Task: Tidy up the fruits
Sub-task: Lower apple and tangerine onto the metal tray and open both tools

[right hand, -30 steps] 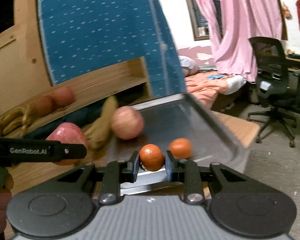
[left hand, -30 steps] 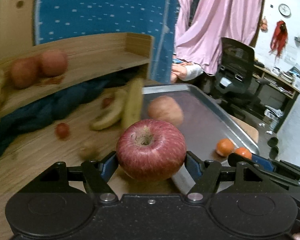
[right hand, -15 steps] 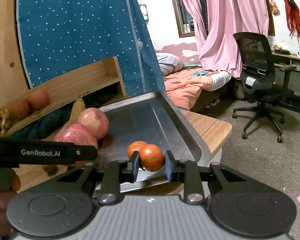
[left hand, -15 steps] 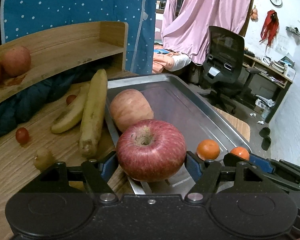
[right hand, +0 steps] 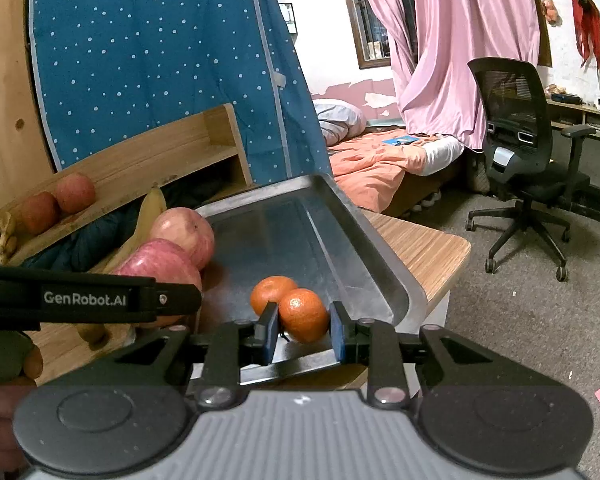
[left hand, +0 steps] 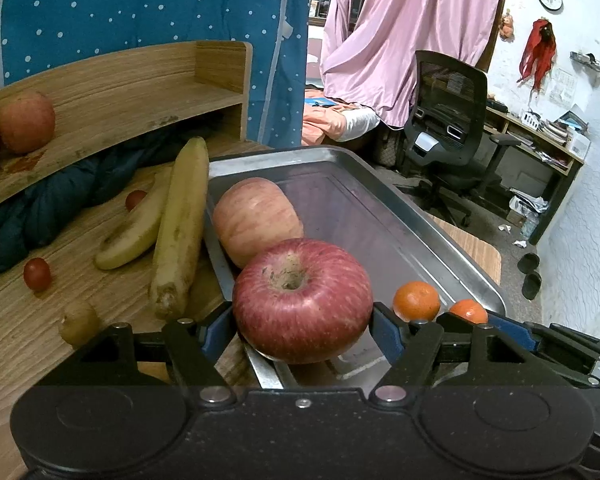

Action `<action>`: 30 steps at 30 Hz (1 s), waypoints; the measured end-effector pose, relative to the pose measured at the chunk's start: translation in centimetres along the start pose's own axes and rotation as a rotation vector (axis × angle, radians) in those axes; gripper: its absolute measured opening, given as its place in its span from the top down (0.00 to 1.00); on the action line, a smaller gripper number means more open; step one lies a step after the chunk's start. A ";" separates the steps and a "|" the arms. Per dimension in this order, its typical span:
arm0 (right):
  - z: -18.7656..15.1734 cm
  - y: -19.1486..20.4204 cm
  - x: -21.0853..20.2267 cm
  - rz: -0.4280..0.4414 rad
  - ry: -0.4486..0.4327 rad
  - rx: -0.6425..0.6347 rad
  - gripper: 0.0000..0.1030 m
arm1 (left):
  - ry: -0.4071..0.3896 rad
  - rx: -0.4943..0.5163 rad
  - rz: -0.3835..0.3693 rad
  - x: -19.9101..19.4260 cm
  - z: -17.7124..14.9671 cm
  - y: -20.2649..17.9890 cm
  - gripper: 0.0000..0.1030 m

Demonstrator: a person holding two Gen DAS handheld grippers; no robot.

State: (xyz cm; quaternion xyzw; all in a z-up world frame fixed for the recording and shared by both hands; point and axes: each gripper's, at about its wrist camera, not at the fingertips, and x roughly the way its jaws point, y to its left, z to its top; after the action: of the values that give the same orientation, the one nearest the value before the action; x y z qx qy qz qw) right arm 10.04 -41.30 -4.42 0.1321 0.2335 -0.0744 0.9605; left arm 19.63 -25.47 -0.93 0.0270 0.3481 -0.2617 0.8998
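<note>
Red apple (left hand: 302, 300) is clamped in my left tool (left hand: 302, 320), pads pressing on both its sides, and it's hanging just over the near left corner of the metal tray (left hand: 420, 216). My right tool (right hand: 304, 330) is pinched narrow around a small mandarin (right hand: 303, 314), which sits low over the tray's near end, right against a second mandarin (right hand: 270, 292) already lying in there. I can't tell if the held one is touching the tray floor yet.

So I'm at the drop-off step, both hands at once. A paler apple (left hand: 256, 220) is already in the tray, just behind the one I'm carrying.

Next move as I see it: lower the red apple next to the pale one and let go gently so it doesn't roll into it, then release the mandarin beside its buddy. Round stuff on smooth metal will probably wander, so slow release.

Still plenty left on the wooden worktop (left hand: 28, 328): two bananas (left hand: 180, 224) beside the tray, a couple of cherry tomatoes (left hand: 37, 273), plus more apples up on the shelf (left hand: 112, 96).
</note>
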 end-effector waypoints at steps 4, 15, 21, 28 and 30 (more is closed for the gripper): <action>-0.1 0.1 0.1 0.001 0.004 -0.004 0.71 | 0.002 0.008 0.000 0.2 -0.1 -0.2 0.29; -0.3 0.2 -0.2 -0.006 -0.007 -0.013 0.56 | 0.000 0.009 -0.013 -0.4 -0.2 0.0 0.27; -0.3 0.5 -0.7 -0.002 -0.016 -0.017 0.46 | -0.011 0.006 -0.014 -1.2 -0.4 0.1 0.23; -0.2 0.7 -1.4 -0.008 -0.033 -0.016 0.37 | -0.037 0.000 -0.006 -2.5 -0.5 0.4 0.20; -0.1 0.8 -1.7 -0.008 -0.039 -0.016 0.35 | -0.045 -0.005 -0.001 -3.0 -0.6 0.6 0.19</action>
State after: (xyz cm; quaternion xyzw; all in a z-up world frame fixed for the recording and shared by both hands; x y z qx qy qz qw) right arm 8.66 -40.38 -3.56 0.1220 0.2161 -0.0789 0.9655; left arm 17.70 -23.48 0.46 0.0190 0.3284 -0.2617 0.9073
